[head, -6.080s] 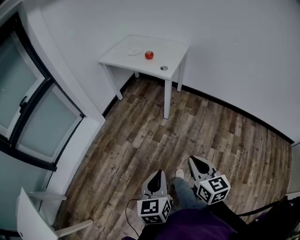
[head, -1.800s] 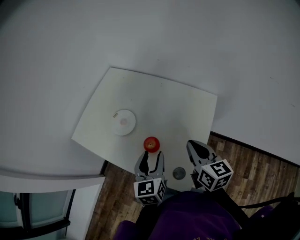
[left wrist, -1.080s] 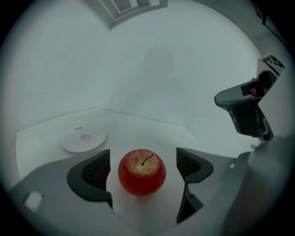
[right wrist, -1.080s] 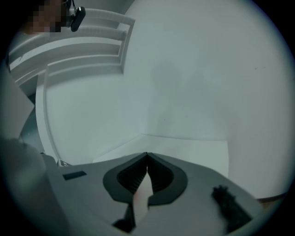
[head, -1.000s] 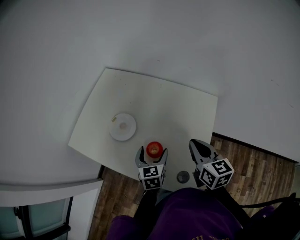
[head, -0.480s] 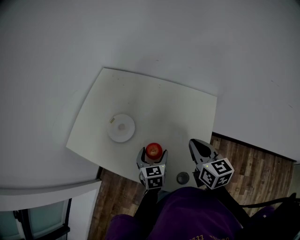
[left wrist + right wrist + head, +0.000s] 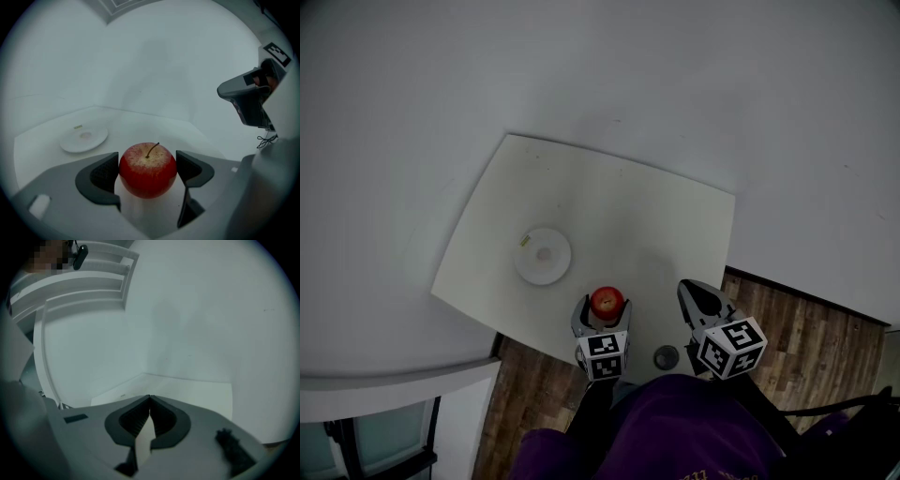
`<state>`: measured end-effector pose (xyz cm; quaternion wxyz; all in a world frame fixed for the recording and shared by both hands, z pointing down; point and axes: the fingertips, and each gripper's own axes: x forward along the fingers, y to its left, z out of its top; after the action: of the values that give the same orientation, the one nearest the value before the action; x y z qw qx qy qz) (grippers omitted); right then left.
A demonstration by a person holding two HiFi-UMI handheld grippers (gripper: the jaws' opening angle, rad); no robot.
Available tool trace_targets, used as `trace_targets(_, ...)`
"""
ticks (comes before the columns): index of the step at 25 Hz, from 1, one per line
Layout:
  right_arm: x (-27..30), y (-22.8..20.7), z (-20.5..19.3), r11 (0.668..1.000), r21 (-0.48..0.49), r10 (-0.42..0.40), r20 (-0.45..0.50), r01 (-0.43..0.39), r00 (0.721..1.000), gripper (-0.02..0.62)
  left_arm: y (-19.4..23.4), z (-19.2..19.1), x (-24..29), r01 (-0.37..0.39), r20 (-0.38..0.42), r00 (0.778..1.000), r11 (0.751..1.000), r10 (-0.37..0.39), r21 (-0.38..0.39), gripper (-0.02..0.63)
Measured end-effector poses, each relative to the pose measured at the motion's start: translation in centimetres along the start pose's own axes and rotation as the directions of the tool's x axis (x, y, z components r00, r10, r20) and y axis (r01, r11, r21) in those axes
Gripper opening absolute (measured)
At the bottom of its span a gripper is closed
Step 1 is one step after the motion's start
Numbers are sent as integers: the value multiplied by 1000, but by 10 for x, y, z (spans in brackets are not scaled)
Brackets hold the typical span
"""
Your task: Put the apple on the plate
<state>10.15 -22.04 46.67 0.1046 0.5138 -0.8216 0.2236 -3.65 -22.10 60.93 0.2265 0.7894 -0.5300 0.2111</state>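
White surface (image 7: 609,206) against pale walls, wood floor (image 7: 787,328) beside it; red apple (image 7: 607,302) standing stem up near the front edge, white plate (image 7: 542,256) well apart to the apple's left and farther back. Left tongs (image 7: 603,311): jaws wide and closing round the apple, pads just at its two sides. Right tongs (image 7: 697,292): to the apple's right, jaws together, holding nothing; small grey disc (image 7: 666,356) near the apple at the front edge.

Head view: steeply down over table (image 7: 628,216). Gripper views: low, close above tabletop; left shares plate (image 7: 84,139) with head view.
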Motion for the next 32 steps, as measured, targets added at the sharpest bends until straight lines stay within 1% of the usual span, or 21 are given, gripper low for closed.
trace_targets(4, 1, 2, -1, 1000, -3, 5, -4, -5, 1000, 11, 12, 11, -5, -26, 32, 999, 999, 27, -36, 390)
trace_targets(9, 8, 8, -4, 1000, -14, 23, -18, -24, 1000, 11, 32, 22, -12, -67, 67, 995, 996, 70, -58, 390)
trace_targets(16, 30, 38, -1, 991, -73, 108, -39, -111, 993, 11, 65, 31, -25, -132, 95, 986, 988, 140, -85, 390)
trace_targets(22, 44, 53, 3, 983, -96, 152, -50, -156, 987, 11, 100, 51, -29, -180, 134, 972, 979, 192, -93, 390)
trace_targets(27, 46, 55, 0, 982, -106, 153, -65, -159, 986, 11, 126, 64, -20, -208, 151, 964, 974, 220, -90, 390)
trace_targets(32, 52, 52, 1, 984, -97, 141, -66, -147, 988, 11, 150, 70, -7, -237, 137, 960, 969, 245, -77, 390)
